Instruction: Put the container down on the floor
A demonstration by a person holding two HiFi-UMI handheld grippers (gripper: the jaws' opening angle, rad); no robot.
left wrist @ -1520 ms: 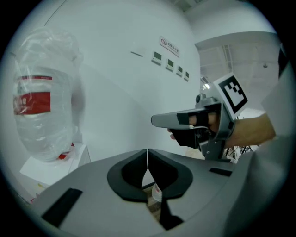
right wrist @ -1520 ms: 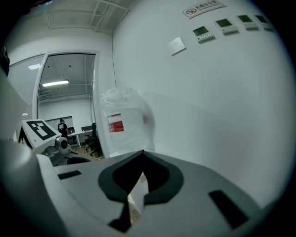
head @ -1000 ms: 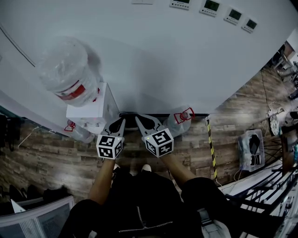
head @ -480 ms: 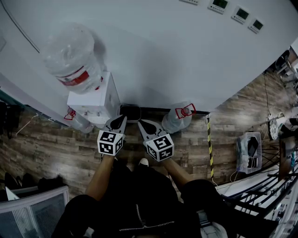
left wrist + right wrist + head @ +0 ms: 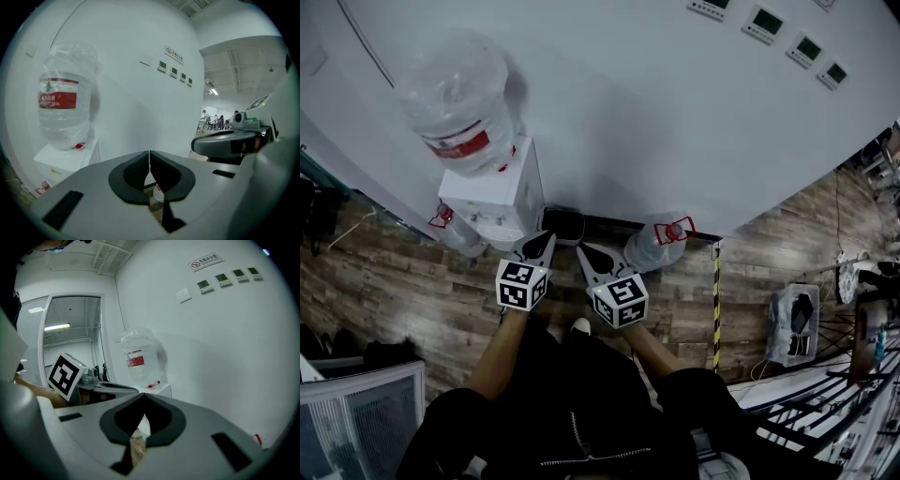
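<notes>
Plainly both jaw pairs are pressed together on nothing: left gripper [image 5: 540, 242], right gripper [image 5: 587, 251]. Just ahead of the tips, the dark container [image 5: 563, 225] sits on the floor [image 5: 412, 291] against the wall [image 5: 628, 112]. It is nearer the left gripper, its long side seemingly along the wall.

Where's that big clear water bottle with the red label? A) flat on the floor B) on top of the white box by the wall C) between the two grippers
B: the water bottle sits on top of the white box.
</notes>
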